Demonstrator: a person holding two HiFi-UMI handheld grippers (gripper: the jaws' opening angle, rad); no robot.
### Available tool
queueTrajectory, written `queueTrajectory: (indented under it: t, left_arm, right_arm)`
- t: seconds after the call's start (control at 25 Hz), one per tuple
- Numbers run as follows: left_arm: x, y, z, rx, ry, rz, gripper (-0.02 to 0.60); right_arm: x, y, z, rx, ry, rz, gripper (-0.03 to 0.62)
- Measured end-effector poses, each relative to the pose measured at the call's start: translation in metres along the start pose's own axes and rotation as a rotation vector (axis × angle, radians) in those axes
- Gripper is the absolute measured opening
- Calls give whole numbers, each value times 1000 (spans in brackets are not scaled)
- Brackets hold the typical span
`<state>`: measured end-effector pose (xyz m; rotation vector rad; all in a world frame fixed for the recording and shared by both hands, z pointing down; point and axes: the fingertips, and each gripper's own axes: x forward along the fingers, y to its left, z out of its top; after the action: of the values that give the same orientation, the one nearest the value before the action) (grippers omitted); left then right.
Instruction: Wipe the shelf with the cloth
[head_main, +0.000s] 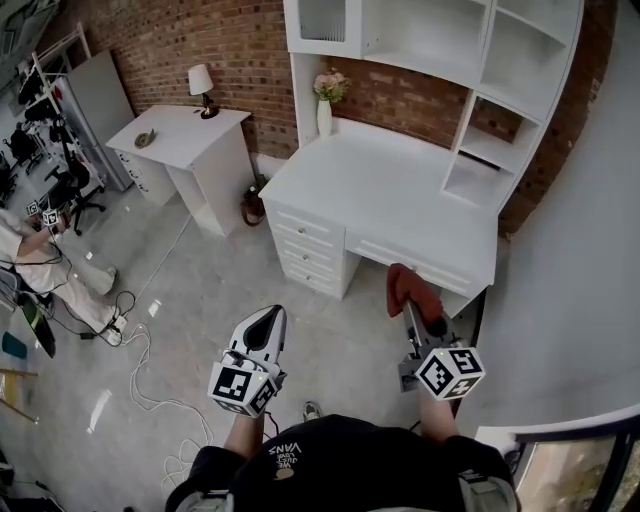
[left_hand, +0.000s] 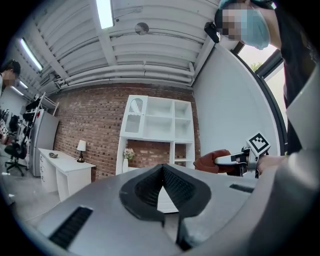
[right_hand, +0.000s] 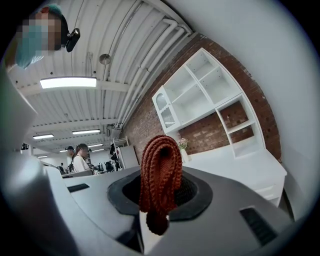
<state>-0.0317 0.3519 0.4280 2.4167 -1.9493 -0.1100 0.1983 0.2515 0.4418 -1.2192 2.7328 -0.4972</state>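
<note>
Head view: red cloth (head_main: 404, 282) in right gripper (head_main: 411, 310) by desk (head_main: 400, 200) front, apart from shelf (head_main: 478, 182); vase (head_main: 324, 118) holding pink flowers (head_main: 331, 85); shirt print perhaps "VANS".
Left gripper view: left gripper (left_hand: 162, 168) jaws together, empty.
Right gripper view: jaws clamped on folded cloth.

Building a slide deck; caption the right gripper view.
Right gripper shut on a folded rust-red cloth, white shelf unit beyond.

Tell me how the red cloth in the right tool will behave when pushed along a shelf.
Probably floppy: the cloth folds over itself in a loop and droops where the right tool pinches it. Likely light, since that one pinch holds the whole bunch up. Its ribbed knit looks grippy, not slippery, so it may drag and bunch on the shelf.
</note>
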Motion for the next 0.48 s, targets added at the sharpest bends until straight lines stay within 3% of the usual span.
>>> queueTrajectory:
  t: [0.28, 0.48]
  left_arm:
    - [26, 61, 1, 16, -1, -69, 8]
    - [42, 84, -10, -17, 4, -88, 8]
  right_arm:
    - [45, 18, -8, 9, -37, -64, 86]
    - [63, 16, -16, 4, -21, -101, 86]
